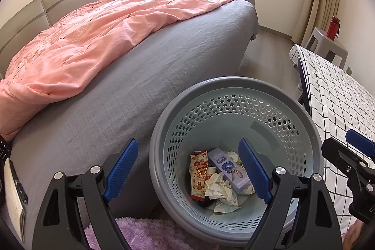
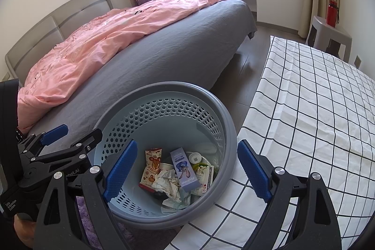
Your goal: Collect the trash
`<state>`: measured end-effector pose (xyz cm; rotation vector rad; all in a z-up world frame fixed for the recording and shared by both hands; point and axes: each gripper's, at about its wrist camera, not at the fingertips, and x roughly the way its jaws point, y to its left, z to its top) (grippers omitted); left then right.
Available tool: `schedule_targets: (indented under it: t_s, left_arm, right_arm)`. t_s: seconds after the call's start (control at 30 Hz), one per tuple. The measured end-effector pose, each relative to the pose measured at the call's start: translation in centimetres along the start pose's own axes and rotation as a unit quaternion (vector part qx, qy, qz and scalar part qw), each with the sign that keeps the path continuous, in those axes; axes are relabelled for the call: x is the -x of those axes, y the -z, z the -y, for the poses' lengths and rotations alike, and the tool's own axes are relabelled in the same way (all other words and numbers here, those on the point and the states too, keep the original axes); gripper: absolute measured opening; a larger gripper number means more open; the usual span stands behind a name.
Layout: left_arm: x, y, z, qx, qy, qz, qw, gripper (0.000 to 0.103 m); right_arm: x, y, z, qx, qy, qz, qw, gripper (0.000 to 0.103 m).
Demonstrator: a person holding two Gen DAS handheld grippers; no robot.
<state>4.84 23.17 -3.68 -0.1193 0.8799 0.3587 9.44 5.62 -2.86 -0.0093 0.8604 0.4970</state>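
Observation:
A grey perforated waste basket (image 1: 234, 90) (image 2: 225, 114) stands on the floor between the bed and the checked table. Inside lie a red-and-white snack wrapper (image 1: 198, 175) (image 2: 151, 165), a purple carton (image 1: 228, 168) (image 2: 184, 166), crumpled white paper (image 1: 219, 186) (image 2: 167, 183) and other scraps. My left gripper (image 1: 188, 172) is open and empty, held above the basket's left rim; it also shows in the right wrist view (image 2: 72, 132). My right gripper (image 2: 187, 172) is open and empty above the basket; one of its fingers (image 1: 359, 143) shows at the right edge of the left wrist view.
A bed with a grey sheet (image 1: 145, 76) (image 2: 164, 55) and pink quilt (image 1: 93, 39) (image 2: 93, 39) lies left. A table with a white checked cloth (image 1: 337, 95) (image 2: 311, 97) is right. A purple fluffy rug (image 1: 145, 236) lies below. A red bottle (image 1: 333, 27) (image 2: 332, 12) stands on a grey stool.

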Motion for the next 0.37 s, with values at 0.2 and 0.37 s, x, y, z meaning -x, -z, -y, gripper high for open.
schedule_targets:
  t_s: [0.2,0.37]
  left_arm:
    - [0.05,0.02,0.04,0.0,-0.005,0.001,1.0,0.083]
    - [0.06,-0.02,-0.06,0.002,-0.006,0.002,1.0,0.083]
  right_arm:
    - [0.0,0.0,0.01,0.0,0.0,0.0,1.0,0.086]
    - [0.0,0.01,0.02,0.0,0.0,0.0,1.0,0.086]
